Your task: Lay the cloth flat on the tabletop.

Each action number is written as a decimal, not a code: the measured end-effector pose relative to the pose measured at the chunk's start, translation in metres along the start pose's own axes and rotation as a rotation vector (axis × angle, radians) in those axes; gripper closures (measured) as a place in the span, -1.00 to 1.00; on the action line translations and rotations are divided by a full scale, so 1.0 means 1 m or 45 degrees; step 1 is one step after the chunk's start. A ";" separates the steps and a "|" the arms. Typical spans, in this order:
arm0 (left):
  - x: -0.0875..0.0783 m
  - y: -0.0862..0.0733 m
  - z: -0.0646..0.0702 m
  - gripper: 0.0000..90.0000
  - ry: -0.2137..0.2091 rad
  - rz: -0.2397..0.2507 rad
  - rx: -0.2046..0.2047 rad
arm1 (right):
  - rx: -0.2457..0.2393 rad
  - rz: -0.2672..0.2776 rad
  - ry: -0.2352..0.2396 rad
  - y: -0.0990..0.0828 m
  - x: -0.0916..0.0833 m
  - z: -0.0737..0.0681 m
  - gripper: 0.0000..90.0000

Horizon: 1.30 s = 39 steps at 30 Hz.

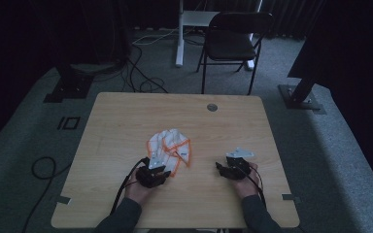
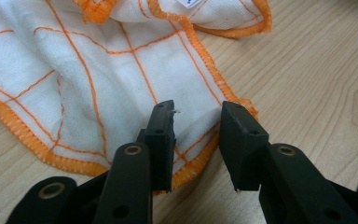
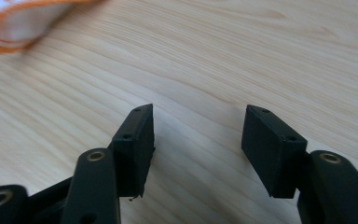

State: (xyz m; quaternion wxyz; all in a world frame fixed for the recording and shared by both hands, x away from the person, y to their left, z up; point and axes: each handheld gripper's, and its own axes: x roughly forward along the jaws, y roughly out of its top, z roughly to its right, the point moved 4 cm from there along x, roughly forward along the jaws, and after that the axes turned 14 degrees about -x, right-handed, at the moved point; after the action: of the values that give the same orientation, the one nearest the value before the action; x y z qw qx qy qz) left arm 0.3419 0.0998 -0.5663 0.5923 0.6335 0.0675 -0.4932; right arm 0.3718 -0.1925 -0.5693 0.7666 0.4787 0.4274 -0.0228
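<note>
A white cloth [image 1: 170, 145] with orange hems and orange grid lines lies crumpled at the middle of the wooden table [image 1: 126, 111]. My left gripper [image 1: 161, 166] sits at the cloth's near edge. In the left gripper view, a hemmed corner of the cloth [image 2: 98, 70] lies flat between the jaws of the left gripper [image 2: 196, 112], which stand apart without pressing on it. My right gripper [image 1: 229, 164] rests to the right of the cloth, over bare wood. In its own view the right gripper [image 3: 198, 112] is open with nothing between its jaws, and the cloth's edge [image 3: 14, 21] shows at the top left.
A round grey grommet [image 1: 212, 107] sits in the table near its far edge. Beyond the table stand a dark folding chair [image 1: 233, 39] and a white post [image 1: 179, 34]. Cables [image 1: 141, 77] run over the grey carpet.
</note>
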 end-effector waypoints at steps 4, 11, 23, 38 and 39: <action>0.002 0.002 0.005 0.43 -0.006 -0.002 0.002 | -0.025 0.050 0.026 0.013 -0.002 -0.011 0.06; 0.003 0.003 0.015 0.41 -0.043 0.014 0.002 | -0.042 0.092 0.100 0.035 0.006 -0.030 0.11; 0.007 0.000 0.022 0.41 -0.069 0.002 0.005 | -0.085 0.138 0.236 0.063 0.017 -0.061 0.22; -0.015 -0.016 -0.007 0.49 -0.031 0.017 -0.042 | -0.159 0.051 0.211 0.060 0.035 -0.063 0.94; -0.017 -0.017 -0.009 0.49 -0.027 0.022 -0.050 | -0.153 0.051 0.194 0.059 0.035 -0.059 0.94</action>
State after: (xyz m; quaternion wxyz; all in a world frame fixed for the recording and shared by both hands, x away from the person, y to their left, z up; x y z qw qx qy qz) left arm 0.3275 0.1204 -0.5678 0.6095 0.6170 0.0654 -0.4935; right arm 0.3826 -0.1033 -0.5613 0.7596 0.4405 0.4754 0.0546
